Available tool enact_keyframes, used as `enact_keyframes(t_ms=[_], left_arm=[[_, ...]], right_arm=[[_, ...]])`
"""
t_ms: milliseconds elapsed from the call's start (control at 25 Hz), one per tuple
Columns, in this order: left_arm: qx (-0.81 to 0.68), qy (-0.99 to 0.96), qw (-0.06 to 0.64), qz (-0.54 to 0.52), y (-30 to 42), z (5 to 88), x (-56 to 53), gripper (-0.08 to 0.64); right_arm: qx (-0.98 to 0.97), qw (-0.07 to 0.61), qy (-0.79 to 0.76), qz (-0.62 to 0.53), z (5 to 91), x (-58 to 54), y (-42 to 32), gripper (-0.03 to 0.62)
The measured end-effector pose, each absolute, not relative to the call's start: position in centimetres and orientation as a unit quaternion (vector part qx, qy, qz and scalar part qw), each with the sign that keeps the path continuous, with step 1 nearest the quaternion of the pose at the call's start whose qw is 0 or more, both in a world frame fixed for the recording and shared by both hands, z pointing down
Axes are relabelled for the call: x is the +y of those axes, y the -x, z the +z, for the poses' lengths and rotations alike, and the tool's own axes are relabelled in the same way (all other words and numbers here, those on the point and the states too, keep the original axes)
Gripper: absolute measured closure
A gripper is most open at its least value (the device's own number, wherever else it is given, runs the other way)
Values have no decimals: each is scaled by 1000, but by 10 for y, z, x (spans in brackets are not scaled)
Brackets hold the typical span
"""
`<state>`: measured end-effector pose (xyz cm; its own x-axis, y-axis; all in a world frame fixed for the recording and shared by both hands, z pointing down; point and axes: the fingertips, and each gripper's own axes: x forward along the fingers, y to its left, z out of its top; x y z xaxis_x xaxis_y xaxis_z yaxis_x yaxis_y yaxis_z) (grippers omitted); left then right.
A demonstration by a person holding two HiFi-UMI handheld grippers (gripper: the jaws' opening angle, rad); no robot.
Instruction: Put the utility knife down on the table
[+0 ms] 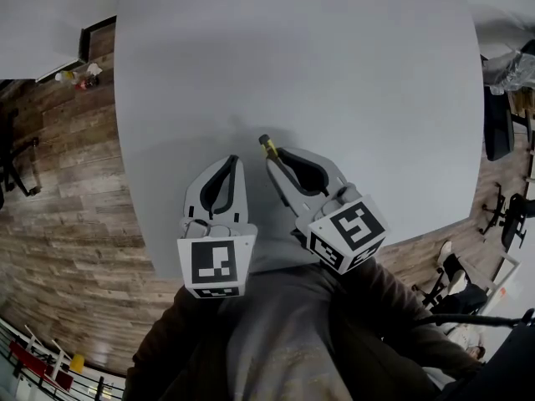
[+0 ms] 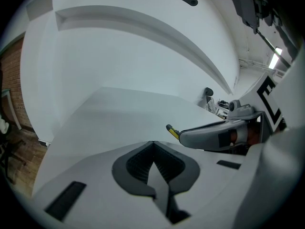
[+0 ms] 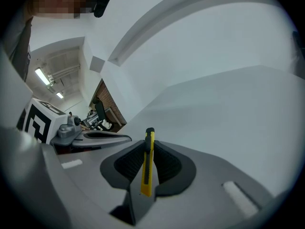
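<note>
Head view: R tongs [image 1: 274,155] clenched on utility knife [image 1: 267,144], tip poking past the jaws, over the worktop [image 1: 334,57] near its front edge. L tongs [image 1: 233,165] just beside.

L gripper view: jaws pressed together, nothing betw. them.

R gripper view: knife pinched edge-on, a thin hold.

Risks: let go too high & it bounces or skids off the edge; it may pivot in the pads; L tongs cd knock it.

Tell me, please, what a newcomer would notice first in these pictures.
The yellow knife, clamped in the right gripper with its tip poking past the jaws, stands out against the pale grey table. Beside it, the left gripper is shut on nothing. Both hang over the table's near edge.
</note>
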<state>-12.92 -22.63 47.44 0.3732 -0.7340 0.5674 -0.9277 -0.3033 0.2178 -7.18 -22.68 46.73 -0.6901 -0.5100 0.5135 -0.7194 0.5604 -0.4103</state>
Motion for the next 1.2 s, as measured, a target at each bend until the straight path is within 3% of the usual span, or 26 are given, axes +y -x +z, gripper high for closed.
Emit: enact_keyframes(t_ms=[1200], left_arm=[[-518,-781,291,192,127,499,-224,557]], right_arm=[[-854,186,-359,328,491,-226,69,531]])
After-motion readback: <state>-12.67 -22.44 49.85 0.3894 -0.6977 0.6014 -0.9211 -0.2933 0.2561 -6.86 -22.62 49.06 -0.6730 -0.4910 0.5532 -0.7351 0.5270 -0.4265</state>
